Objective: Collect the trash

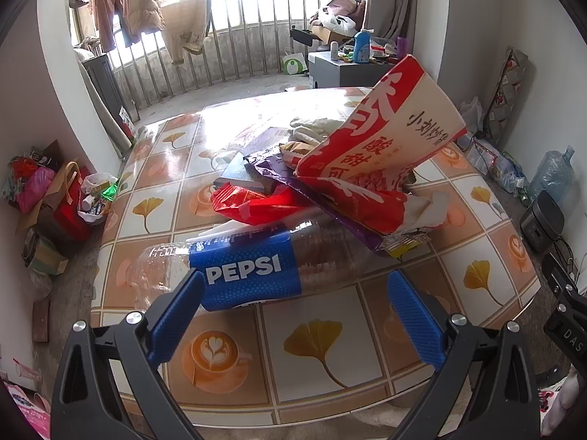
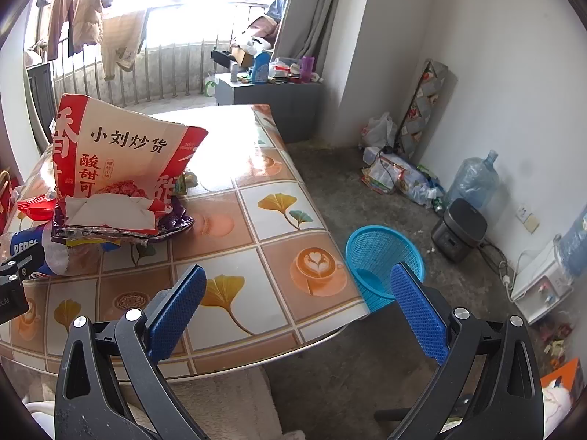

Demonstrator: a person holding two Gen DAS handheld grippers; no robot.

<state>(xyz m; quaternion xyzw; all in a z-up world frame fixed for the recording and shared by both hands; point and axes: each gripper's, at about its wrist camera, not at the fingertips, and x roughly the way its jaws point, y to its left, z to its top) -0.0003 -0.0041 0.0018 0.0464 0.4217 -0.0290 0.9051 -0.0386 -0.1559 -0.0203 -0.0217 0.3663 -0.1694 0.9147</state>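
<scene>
Currently both released: left hand-held gripper (image 1: 295,289) w/ fingers straddling empty Pepsi bottle (image 1: 253,271) lying on bench (image 1: 367,330) near trash pile; right hand-held gripper (image 2: 299,284) over bench edge, blue basket (image 2: 381,256) on floor right.

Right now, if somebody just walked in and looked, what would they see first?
Probably the tall red and cream snack bag, standing up on a heap of wrappers on the tiled-pattern table. Next, the empty Pepsi bottle lying on its side at the front of the heap, with the open left gripper close to it. Then the bright blue basket on the floor beside the table, just ahead of the open right gripper.
</scene>
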